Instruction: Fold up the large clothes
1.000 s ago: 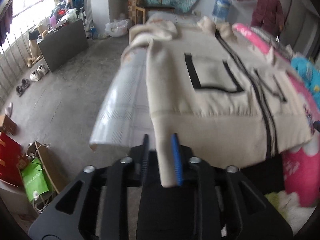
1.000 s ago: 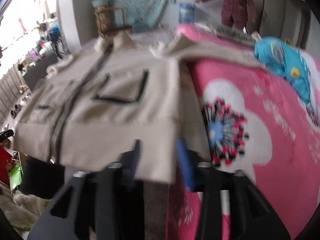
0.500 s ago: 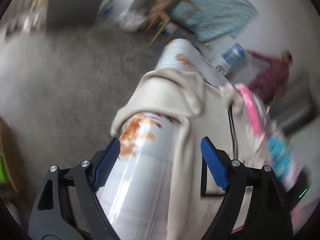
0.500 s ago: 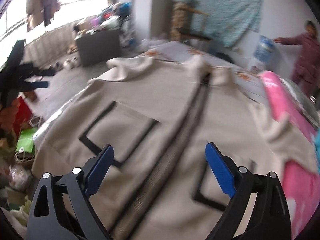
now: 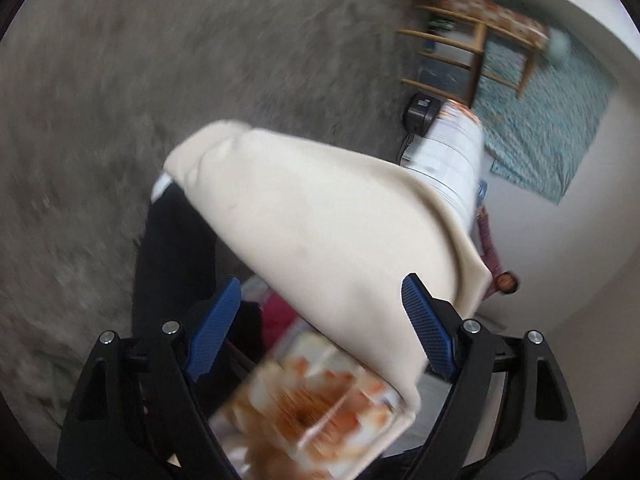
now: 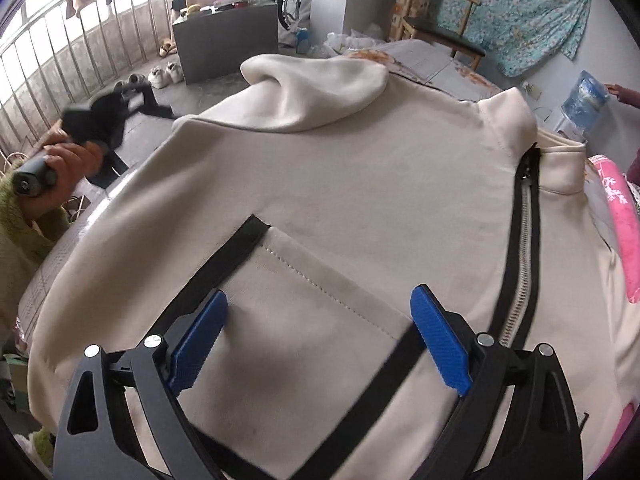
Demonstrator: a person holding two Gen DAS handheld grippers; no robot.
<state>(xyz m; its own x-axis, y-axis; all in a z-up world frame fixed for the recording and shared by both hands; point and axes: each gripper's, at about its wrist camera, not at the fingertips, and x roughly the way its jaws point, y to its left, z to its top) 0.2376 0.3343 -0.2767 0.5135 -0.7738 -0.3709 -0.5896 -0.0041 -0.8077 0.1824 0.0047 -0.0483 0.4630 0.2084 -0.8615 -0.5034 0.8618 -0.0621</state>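
Where both claws pinched the jacket (image 6: 360, 184) hem earlier, left claw (image 5: 320, 328) and right claw (image 6: 320, 340) now spread, empty.

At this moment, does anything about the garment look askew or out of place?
Yes. The cream zip-front jacket lies flat, but its sleeve is bunched in a heap near the shoulder and hangs past the table edge, seen in the left wrist view.

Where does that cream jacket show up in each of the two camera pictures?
Left wrist view: the cream jacket shows only as a blurred sleeve or edge crossing the middle, above the open left gripper.
Right wrist view: it fills most of the picture, pocket and zipper up, under the open right gripper.
Shared landmark: the wooden chair before the teal floral cloth.
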